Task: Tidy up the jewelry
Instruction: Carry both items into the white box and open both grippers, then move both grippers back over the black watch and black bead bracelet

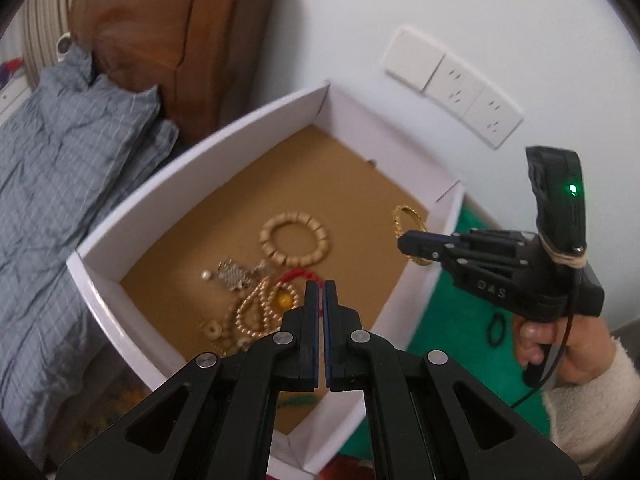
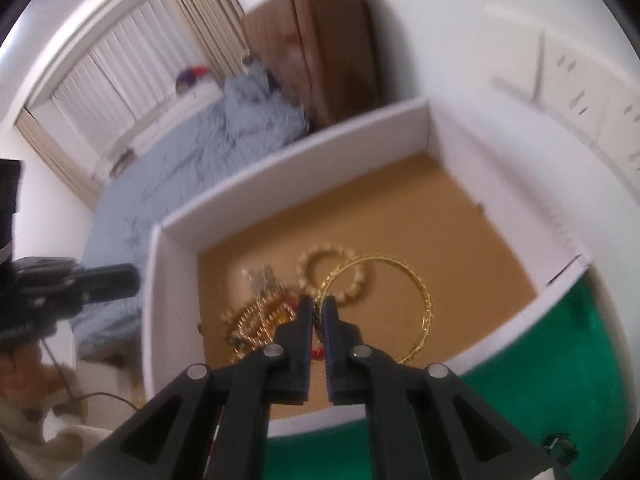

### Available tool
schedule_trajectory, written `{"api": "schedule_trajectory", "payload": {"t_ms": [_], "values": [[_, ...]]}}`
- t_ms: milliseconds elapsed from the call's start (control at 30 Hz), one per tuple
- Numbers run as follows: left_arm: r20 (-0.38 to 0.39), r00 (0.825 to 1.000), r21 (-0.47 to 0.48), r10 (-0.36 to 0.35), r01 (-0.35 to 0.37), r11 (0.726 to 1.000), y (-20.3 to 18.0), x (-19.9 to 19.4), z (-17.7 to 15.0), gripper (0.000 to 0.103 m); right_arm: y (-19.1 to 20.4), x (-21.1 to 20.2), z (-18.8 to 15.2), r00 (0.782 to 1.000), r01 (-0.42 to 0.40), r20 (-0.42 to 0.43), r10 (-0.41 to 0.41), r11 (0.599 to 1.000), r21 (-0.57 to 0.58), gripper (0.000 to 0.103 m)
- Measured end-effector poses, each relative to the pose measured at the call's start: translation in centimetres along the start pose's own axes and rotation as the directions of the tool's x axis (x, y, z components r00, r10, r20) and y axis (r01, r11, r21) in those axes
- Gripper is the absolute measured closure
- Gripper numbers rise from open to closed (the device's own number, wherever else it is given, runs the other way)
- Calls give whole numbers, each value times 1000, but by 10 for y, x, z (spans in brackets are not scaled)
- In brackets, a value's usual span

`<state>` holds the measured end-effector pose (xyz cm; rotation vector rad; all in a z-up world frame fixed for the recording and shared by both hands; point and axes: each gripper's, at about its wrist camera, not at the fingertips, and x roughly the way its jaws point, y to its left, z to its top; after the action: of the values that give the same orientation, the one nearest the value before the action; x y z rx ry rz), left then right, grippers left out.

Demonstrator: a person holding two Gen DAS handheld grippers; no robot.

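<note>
A white box (image 1: 192,168) with a brown floor holds several pieces: a wooden bead bracelet (image 1: 295,239), a silver brooch (image 1: 234,274), a pearl bead strand (image 1: 256,312) and a red piece. My left gripper (image 1: 319,285) is shut and empty above the box's near side. My right gripper (image 2: 318,302) is shut on a gold bangle (image 2: 424,300) and holds it over the box (image 2: 280,168). In the left wrist view the right gripper (image 1: 404,240) shows at the box's right wall with the gold bangle (image 1: 400,216) hanging from it.
The box stands on a green cloth (image 1: 468,320) on which lies a small black ring (image 1: 497,329). Wall sockets (image 1: 456,88) are behind it. A grey quilt (image 1: 60,160) and brown headboard (image 1: 172,32) lie to the left.
</note>
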<state>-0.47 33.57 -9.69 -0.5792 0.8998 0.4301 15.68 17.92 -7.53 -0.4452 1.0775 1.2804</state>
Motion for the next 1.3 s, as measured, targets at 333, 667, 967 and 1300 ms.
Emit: {"api": "schedule_trajectory", "payload": {"t_ms": [333,667,967,1300], "values": [[-45,997,-25,68,-69,997,10,44,-19,83,-2,46,-2,995,96,-32,-96,995,-7,63],[-13,994,44,108,-107,993,-15,44,-29,47,-9,-31,-29,982,154,97,-164,983,99,63],[-23,1000,267,-20,26,963,-126,42,-55,28,-26,-95,-174,917,360,98,-388,906,221,63],[-161,983,507,-83,154,848,-246,79,-109,28,-77,-158,-324,829,501,-64,-556,686,527,63]]}}
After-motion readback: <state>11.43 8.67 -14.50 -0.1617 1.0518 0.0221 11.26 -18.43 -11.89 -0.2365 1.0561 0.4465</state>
